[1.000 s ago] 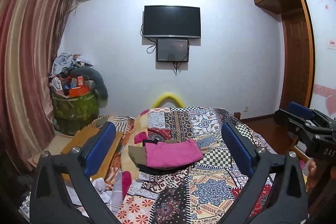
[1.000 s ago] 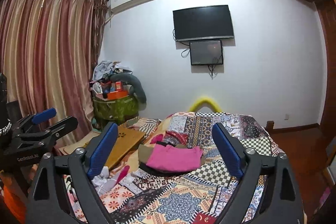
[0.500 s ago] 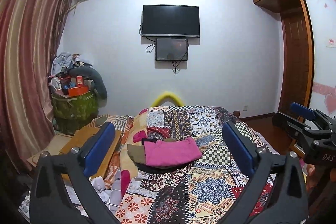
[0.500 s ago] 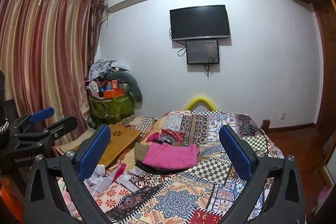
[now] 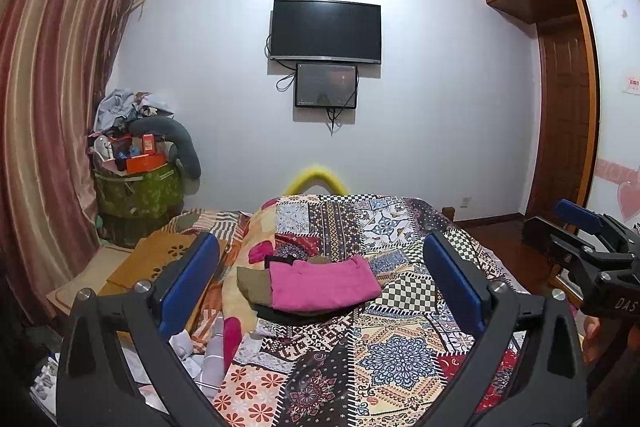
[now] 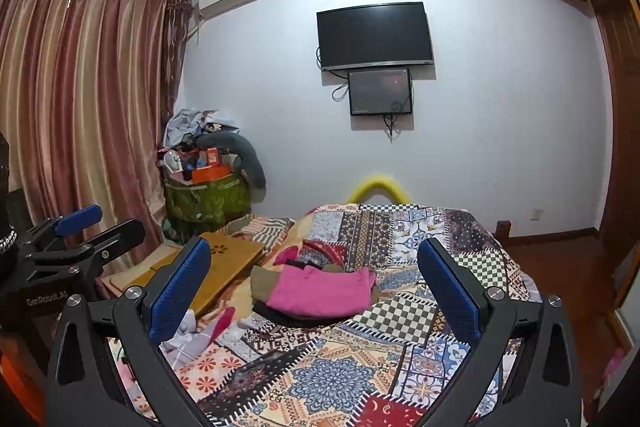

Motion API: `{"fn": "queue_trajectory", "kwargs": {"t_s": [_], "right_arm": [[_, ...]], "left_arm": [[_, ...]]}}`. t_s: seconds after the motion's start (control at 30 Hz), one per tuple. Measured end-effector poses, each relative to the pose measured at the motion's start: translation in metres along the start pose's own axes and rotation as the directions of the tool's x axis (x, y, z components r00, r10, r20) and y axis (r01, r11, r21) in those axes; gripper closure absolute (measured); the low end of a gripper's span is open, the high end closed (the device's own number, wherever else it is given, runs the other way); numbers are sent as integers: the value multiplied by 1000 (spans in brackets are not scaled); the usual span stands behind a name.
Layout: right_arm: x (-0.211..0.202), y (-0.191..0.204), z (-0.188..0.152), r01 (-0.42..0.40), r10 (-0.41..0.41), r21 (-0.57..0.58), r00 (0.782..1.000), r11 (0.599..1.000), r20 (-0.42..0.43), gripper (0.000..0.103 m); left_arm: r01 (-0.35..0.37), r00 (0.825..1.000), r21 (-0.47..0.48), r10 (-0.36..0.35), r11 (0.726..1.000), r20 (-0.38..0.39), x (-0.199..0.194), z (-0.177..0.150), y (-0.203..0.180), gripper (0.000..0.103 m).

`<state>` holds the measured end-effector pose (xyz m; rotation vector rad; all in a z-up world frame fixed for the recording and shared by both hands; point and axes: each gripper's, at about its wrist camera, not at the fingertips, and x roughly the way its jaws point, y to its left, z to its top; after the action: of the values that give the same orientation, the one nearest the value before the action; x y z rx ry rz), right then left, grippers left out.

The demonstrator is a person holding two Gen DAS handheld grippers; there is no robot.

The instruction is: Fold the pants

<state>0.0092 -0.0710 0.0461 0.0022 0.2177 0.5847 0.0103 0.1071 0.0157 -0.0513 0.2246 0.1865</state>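
Folded pink pants (image 5: 320,285) lie on top of a small stack of folded clothes, olive and black beneath, in the middle of the patchwork bedspread (image 5: 400,351). They also show in the right wrist view (image 6: 320,289). My left gripper (image 5: 320,287) is open and empty, held above the near part of the bed, well short of the stack. My right gripper (image 6: 316,291) is open and empty, also short of the stack. Each gripper shows at the edge of the other's view: the right gripper (image 5: 588,247) and the left gripper (image 6: 76,239).
A wooden lap desk (image 6: 224,263) and loose clothes (image 5: 208,347) lie at the bed's left side. A green bin piled with items (image 5: 136,191) stands by the curtain. A TV (image 5: 326,31) hangs on the far wall. A wardrobe (image 5: 568,107) stands at the right.
Both grippers have shifted slightly. The right gripper's jaws have opened wider. The stack of clothes has not moved.
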Motion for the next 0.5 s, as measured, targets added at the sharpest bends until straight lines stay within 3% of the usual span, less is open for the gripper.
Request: {"fn": "queue_trajectory", "kwargs": {"t_s": [0.5], "right_arm": [[-1,0,2,6,-6,5,1000,1000,-1,0]], "left_arm": [[2,1000,5,-2,1000,-13,5,-1,2,0]]}}
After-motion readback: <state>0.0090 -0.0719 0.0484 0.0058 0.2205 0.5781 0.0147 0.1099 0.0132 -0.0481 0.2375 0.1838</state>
